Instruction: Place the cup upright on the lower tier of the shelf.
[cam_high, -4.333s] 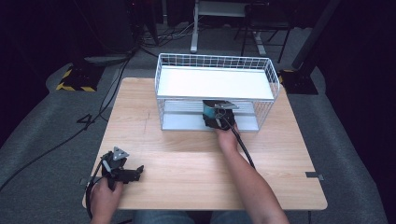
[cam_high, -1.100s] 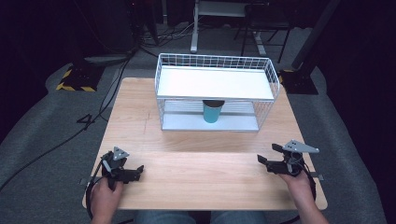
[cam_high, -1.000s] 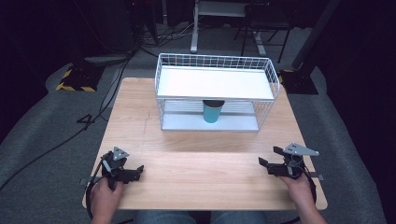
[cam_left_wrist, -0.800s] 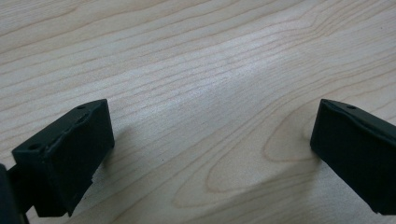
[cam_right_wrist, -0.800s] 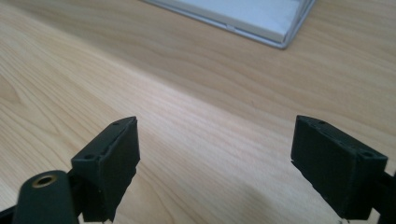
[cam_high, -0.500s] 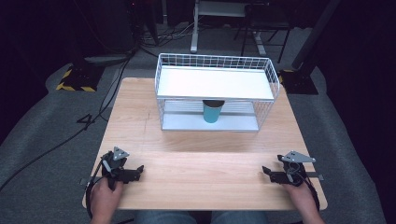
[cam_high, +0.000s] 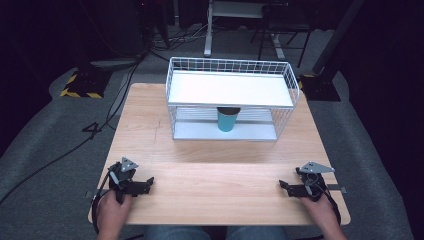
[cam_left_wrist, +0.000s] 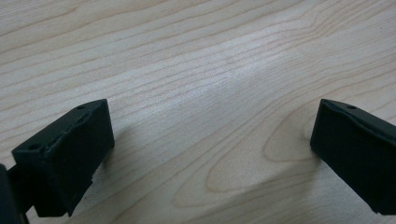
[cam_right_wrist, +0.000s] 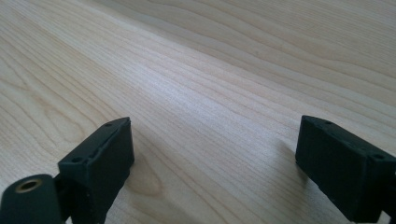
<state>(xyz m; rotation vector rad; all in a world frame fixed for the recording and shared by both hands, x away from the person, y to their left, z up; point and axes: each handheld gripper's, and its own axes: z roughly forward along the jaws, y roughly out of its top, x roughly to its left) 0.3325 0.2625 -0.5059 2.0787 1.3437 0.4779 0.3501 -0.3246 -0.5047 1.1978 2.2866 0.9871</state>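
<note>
- Cup (cam_high: 226, 119), teal with a dark rim, upright on the lower shelf of the white wire rack (cam_high: 172, 95); rack at the far middle of the wooden table (cam_high: 215, 180)
- Left gripper (cam_high: 148, 181) (cam_left_wrist: 210, 140) at the near left corner, in a hand (cam_high: 112, 212); jaws spread wide over bare wood, nothing between
- Right gripper (cam_high: 283, 186) (cam_right_wrist: 212, 154) at the near right corner, well apart from the cup; jaws released, nothing held; grey plate (cam_high: 314, 167) on top

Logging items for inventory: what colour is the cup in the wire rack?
Teal, with a dark rim: the cup, clearest in the high view.
</note>
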